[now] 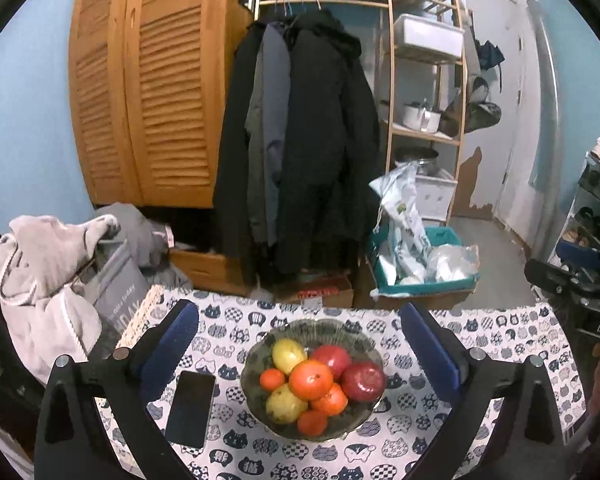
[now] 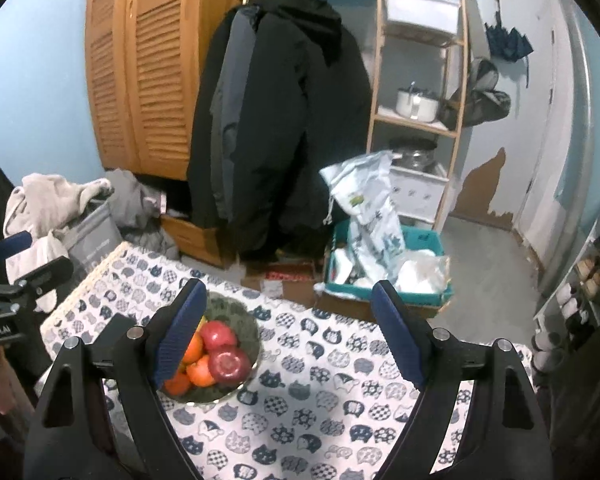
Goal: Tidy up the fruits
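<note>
With my left tool [image 1: 300,356] and right tool [image 2: 288,328] both released and empty, the fruits sit heaped in the bowl [image 1: 364,340] beside the phone [image 1: 191,407], so a careless pinch could roll the red apple [image 1: 363,381] onto the bench [image 2: 340,400].

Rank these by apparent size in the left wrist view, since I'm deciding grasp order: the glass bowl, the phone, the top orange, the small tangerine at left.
1. glass bowl
2. phone
3. top orange
4. small tangerine
</note>
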A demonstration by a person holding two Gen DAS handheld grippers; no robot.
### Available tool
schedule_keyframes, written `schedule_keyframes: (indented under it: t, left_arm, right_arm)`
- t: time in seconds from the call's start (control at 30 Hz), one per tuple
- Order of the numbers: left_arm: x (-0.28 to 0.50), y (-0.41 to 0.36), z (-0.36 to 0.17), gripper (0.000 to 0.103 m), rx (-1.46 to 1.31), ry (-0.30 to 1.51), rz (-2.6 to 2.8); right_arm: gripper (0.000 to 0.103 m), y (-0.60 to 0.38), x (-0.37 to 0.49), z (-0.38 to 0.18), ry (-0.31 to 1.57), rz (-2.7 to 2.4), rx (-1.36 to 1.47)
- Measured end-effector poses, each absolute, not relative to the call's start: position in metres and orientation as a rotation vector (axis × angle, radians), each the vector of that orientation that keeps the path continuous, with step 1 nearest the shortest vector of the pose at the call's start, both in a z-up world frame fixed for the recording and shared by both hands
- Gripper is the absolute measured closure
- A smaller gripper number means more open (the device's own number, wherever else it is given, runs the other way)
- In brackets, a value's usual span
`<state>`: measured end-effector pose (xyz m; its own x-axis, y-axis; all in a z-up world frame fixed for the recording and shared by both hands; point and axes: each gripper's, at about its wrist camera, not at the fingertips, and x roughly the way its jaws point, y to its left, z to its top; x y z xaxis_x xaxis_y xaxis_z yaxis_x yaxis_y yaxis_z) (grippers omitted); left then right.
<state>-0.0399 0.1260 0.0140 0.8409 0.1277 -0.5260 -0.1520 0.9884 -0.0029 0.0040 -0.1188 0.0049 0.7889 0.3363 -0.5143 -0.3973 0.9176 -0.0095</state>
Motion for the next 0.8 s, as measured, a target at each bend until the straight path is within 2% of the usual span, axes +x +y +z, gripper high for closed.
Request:
schedule_keyframes:
  t: [0.23, 0.8]
  left_arm:
    - [-0.043, 0.113, 0.028, 0.001, -0.015, 0.491, 0.147]
    - [-0.032, 0.101, 0.029, 0.001, -0.04, 0.502, 0.136]
  right_arm:
    - [0.019, -0.144, -0.005, 0.016, 0.452, 0.358, -0.092]
    - [0.019, -0.15, 0.005, 0.003, 0.475, 0.336, -0.11]
